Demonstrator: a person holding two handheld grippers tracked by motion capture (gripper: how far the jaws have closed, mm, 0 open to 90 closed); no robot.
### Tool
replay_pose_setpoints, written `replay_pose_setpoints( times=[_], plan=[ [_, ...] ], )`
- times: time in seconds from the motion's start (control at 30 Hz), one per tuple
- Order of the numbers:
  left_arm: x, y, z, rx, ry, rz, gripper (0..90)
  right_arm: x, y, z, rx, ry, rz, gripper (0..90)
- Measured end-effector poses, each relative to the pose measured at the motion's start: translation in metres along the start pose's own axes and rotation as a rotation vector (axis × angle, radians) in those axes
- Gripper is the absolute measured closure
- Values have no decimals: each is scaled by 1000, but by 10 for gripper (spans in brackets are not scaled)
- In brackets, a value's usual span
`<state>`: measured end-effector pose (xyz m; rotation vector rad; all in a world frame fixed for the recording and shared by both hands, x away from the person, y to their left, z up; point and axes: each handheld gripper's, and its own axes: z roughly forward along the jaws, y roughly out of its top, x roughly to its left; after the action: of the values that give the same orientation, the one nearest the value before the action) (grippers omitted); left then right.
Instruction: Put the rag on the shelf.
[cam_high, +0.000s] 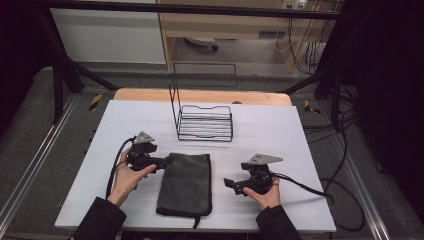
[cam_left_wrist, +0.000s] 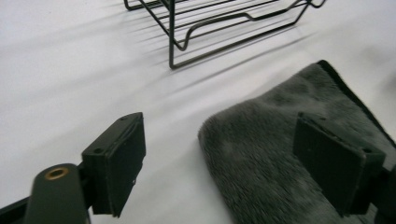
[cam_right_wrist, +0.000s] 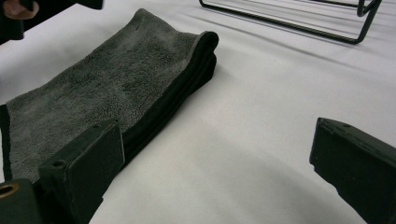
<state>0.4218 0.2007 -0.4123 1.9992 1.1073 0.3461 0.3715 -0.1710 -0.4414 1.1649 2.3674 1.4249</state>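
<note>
The left gripper (cam_high: 167, 161), jaws wide, holds nothing and sits at the folded towel's (cam_high: 186, 182) far left corner, maybe touching. The right gripper (cam_high: 228, 183), also wide open, waits farther away. The towel's long side runs toward the wire rack (cam_high: 205, 122).

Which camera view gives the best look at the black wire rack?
The high view: there the whole wire rack stands on the table beyond the grey towel, with its tall back frame and low basket. The left gripper view shows just one lower corner; the right gripper view shows a few bottom wires.
</note>
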Motion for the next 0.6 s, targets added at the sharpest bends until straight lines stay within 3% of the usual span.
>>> replay_pose_setpoints(
  times=[0.13,0.3,0.47,0.6],
  plan=[
    [3,-1,12,16,7,-14,237,0,-1,1,7,1,-2,33],
    [5,-6,24,73,26,-12,337,1,-1,2,8,2,4,34],
    [4,-9,30,98,-5,-29,545,1,-3,5,20,-2,2,34],
    [3,-12,32,104,-30,-46,602,1,-3,6,19,0,7,33]
  ],
)
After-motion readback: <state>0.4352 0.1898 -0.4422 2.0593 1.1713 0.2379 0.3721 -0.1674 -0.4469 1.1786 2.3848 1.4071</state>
